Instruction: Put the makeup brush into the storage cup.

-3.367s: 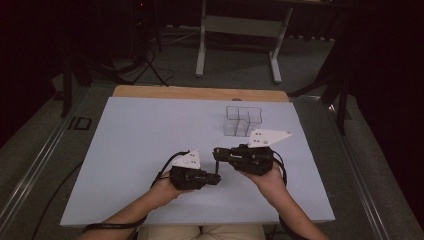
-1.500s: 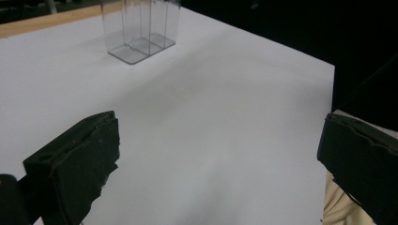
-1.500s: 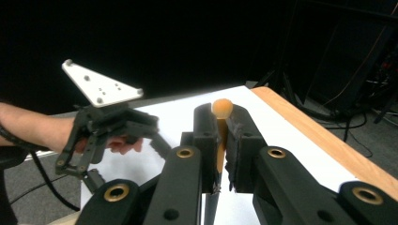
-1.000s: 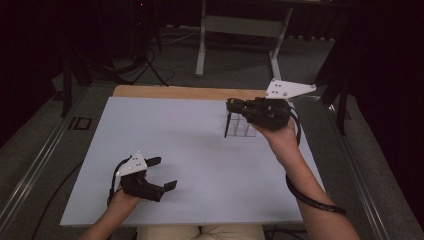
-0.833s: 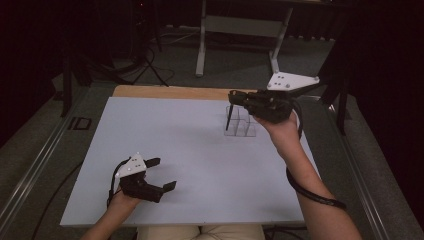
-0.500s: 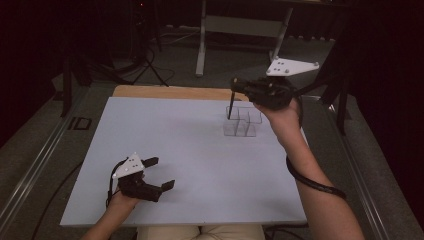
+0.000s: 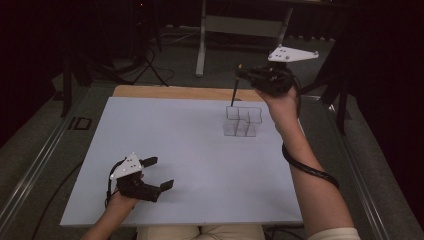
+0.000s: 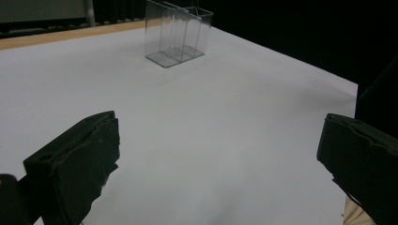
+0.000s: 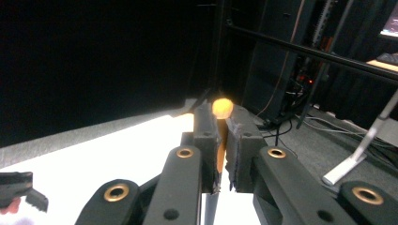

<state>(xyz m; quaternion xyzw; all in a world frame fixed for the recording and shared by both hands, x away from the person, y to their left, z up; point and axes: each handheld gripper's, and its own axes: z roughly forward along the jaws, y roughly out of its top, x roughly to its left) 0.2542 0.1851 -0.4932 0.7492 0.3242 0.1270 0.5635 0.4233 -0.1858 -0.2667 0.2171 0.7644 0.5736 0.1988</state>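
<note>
Right gripper (image 7: 244,76) jaws clamped on thin dark pencil with orange eraser tip (image 7: 234,91), hanging upright above clear plastic compartment organizer (image 7: 242,121) on pale surface (image 7: 185,150); left gripper (image 7: 159,173) jaws apart, empty.

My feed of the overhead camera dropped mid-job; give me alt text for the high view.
The right tongs, shut on a thin dark pencil, hold it upright just above the clear divided holder at the far right of the white table. The left tongs rest open near the front left edge, holding nothing.
</note>
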